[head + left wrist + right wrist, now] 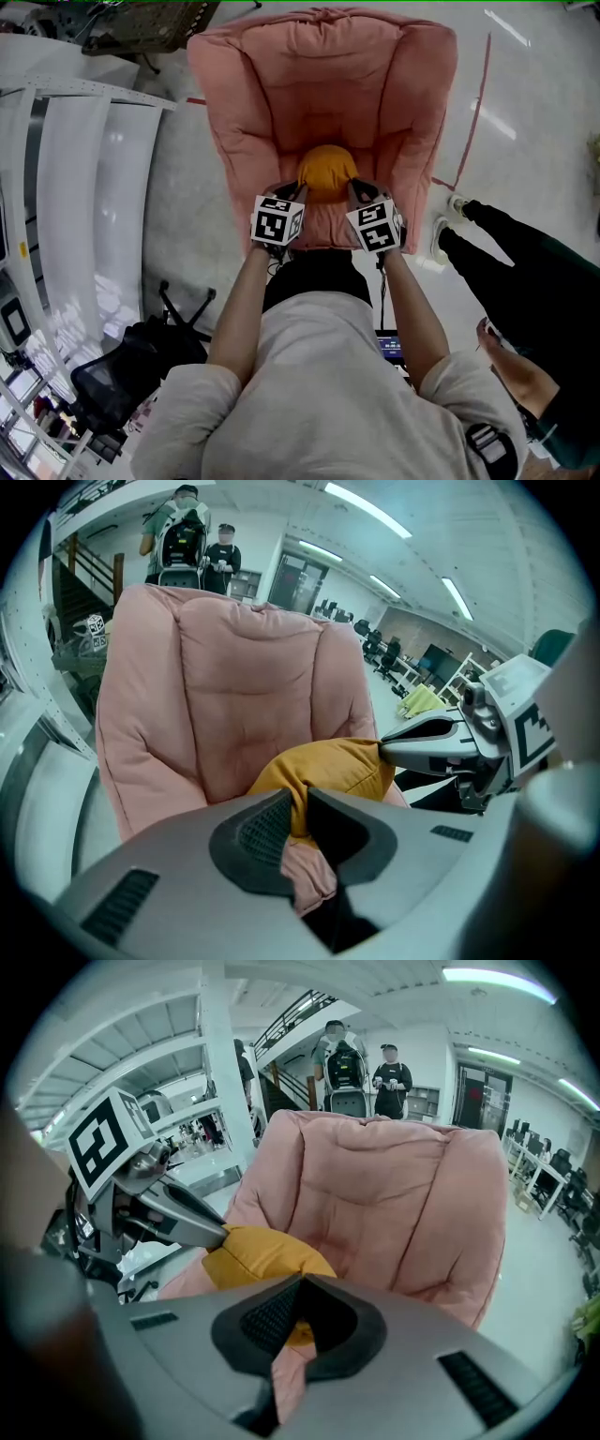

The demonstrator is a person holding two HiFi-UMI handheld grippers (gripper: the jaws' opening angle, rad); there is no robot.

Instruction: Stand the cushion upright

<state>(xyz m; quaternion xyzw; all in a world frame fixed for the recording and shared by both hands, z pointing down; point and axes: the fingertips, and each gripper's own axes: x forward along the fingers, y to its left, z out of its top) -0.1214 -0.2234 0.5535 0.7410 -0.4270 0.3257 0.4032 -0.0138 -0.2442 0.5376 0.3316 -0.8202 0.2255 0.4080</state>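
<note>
Mustard cushion (pixel 326 171) sits on the seat of a pink padded chair (pixel 281 84), with the left gripper (pixel 298 191) and right gripper (pixel 356 188) each clamped on a near corner. Glossy pale floor (pixel 534 141) mirrors the office's ceiling lights (pixel 361 508).

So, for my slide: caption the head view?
Left gripper and right gripper pinch a yellow cushion on a pink armchair.

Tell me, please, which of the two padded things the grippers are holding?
The small orange cushion, pinched between left gripper and right gripper; the large pink chair sits behind it.
</note>
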